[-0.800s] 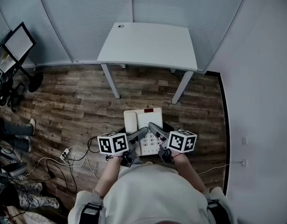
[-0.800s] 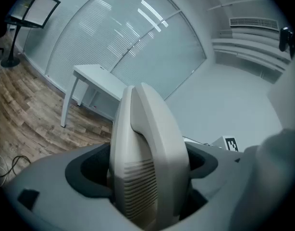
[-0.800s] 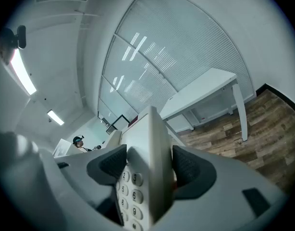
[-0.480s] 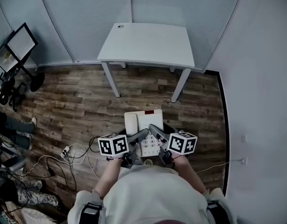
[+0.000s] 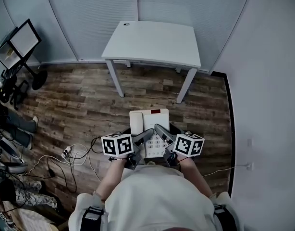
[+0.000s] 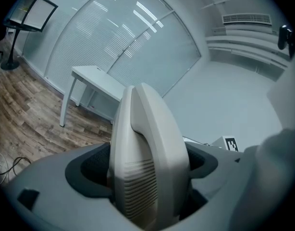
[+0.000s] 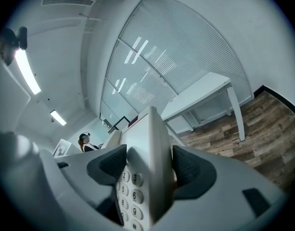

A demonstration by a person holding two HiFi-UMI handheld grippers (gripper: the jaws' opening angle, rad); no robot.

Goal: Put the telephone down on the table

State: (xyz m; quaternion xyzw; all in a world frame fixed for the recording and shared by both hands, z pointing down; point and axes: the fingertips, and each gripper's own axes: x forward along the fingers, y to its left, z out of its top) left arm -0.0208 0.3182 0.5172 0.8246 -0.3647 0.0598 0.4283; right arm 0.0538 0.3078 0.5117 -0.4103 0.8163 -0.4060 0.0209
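Note:
A beige desk telephone (image 5: 148, 121) with a keypad and a handset on its left is held in the air above the wood floor, in front of the person's chest. My left gripper (image 5: 144, 138) clamps its left side and my right gripper (image 5: 160, 133) clamps its right side. In the left gripper view the handset edge of the telephone (image 6: 147, 148) fills the gap of the left gripper (image 6: 148, 170), with both pads against it. In the right gripper view the right gripper (image 7: 148, 170) pinches the telephone (image 7: 145, 138) by its keypad side. The white table (image 5: 152, 44) stands ahead, its top bare.
Glass partition walls with blinds run behind the table (image 6: 97, 76), and a plain wall stands at the right. A monitor on a stand (image 5: 18, 44) is at the far left. Cables (image 5: 73, 160) lie on the floor at the left, near a seated person's legs (image 5: 15, 131).
Both grippers keep the same hold on the telephone. In the head view the table and monitor have shifted slightly, and the legs at the left have moved lower.

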